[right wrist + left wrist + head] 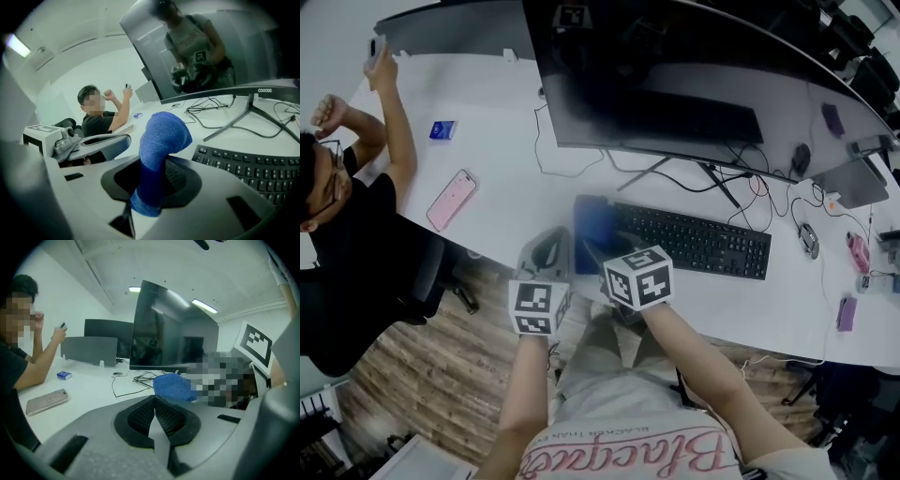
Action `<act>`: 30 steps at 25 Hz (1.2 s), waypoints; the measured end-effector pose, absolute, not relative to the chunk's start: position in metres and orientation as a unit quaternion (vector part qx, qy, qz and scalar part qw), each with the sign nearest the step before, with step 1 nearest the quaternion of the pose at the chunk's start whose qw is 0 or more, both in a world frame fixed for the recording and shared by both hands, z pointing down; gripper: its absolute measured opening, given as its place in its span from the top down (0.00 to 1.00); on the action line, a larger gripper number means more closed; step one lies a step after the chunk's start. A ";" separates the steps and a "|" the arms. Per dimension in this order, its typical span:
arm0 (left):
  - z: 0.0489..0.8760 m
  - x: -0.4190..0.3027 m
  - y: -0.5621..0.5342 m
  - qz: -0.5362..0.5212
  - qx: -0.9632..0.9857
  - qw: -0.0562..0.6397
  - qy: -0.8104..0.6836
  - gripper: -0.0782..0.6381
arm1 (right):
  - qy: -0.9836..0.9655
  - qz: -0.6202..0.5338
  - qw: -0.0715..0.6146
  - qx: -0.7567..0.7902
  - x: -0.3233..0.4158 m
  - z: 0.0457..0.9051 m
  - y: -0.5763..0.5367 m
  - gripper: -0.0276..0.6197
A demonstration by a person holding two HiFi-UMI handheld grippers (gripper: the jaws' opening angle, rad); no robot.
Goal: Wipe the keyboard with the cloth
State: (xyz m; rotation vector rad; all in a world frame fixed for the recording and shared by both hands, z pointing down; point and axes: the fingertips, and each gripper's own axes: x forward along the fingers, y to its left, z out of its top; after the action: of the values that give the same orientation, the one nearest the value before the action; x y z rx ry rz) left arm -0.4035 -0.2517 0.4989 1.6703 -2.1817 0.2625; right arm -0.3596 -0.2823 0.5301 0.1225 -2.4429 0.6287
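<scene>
**Right tool (154, 183) clamps the cloth (162, 136) at the keyboard's left end**

The right tool's jaws are closed on a bunched fold of the blue cloth. The fabric runs between the ribbed black pads and swells into a rounded knob beyond them. This bunched grip probably serves to present a soft, padded face to the keys rather than a loose flap. In the head view the cloth (594, 225) sits at 9 o'clock of the keyboard (698, 242), over or just beside its left edge. Whether it touches the keys cannot be told.

The left tool (154, 411) waits at 9 o'clock of the right one. Its jaws are pressed together with nothing between them, and it sits near the front edge of the worktop (502, 178). It seems parked there to stay out of the wiping path, or ready to steady the keyboard.

The cloth looks like thick, nubbly terry or microfibre, limp enough to fold yet full enough to hold its bulge. The keyboard is a flat, matt black slab with low, closely set keys. Their gaps would catch a dragging edge, so a light sweep toward 3 o'clock seems the sensible next move. The worktop is smooth and white, with thin black cables looping under the stand of a curved, glossy monitor (675, 84).
</scene>
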 end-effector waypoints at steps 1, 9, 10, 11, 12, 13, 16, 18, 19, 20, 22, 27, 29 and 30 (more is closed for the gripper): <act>0.500 -0.405 -0.254 0.093 0.593 0.189 -0.777 0.88 | -0.919 0.242 0.307 0.048 -0.360 0.534 -0.286 0.81; 0.512 -0.399 -0.275 0.097 0.594 0.203 -0.773 0.88 | -0.887 0.302 0.340 0.074 -0.349 0.556 -0.313 0.81; 0.514 -0.398 -0.278 0.098 0.593 0.205 -0.772 0.88 | -0.884 0.304 0.346 0.076 -0.346 0.558 -0.315 0.81; 0.515 -0.396 -0.281 0.099 0.594 0.207 -0.771 0.88 | -0.882 0.306 0.349 0.077 -0.343 0.560 -0.317 0.81; 0.517 -0.395 -0.284 0.100 0.594 0.209 -0.770 0.88 | -0.881 0.308 0.351 0.079 -0.340 0.561 -0.320 0.81; 0.518 -0.393 -0.287 0.100 0.595 0.210 -0.769 0.88 | -0.880 0.309 0.352 0.082 -0.338 0.561 -0.323 0.81; 0.520 -0.388 -0.296 0.101 0.595 0.209 -0.769 0.88 | -0.878 0.313 0.352 0.084 -0.331 0.560 -0.330 0.81; 0.521 -0.383 -0.302 0.106 0.597 0.207 -0.768 0.88 | -0.879 0.312 0.352 0.083 -0.326 0.560 -0.333 0.81; 0.523 -0.380 -0.304 0.109 0.598 0.207 -0.767 0.88 | -0.879 0.313 0.351 0.082 -0.324 0.559 -0.335 0.81; 0.524 -0.377 -0.306 0.112 0.599 0.207 -0.765 0.88 | -0.879 0.314 0.349 0.080 -0.322 0.559 -0.336 0.81; 0.525 -0.371 -0.311 0.118 0.600 0.209 -0.764 0.88 | -0.879 0.316 0.349 0.076 -0.317 0.560 -0.338 0.81; 0.527 -0.356 -0.320 0.122 0.600 0.214 -0.761 0.88 | -0.881 0.304 0.355 0.078 -0.303 0.562 -0.348 0.81; 0.528 -0.351 -0.324 0.127 0.601 0.213 -0.760 0.88 | -0.881 0.307 0.353 0.077 -0.298 0.562 -0.351 0.81; 0.528 -0.348 -0.325 0.129 0.601 0.212 -0.760 0.88 | -0.880 0.309 0.352 0.076 -0.296 0.562 -0.353 0.81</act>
State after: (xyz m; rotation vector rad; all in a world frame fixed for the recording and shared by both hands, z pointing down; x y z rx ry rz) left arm -0.3479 -0.3251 0.5279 1.6690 -2.1095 0.3579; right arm -0.2958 -0.3526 0.5615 0.1978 -2.2787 0.7984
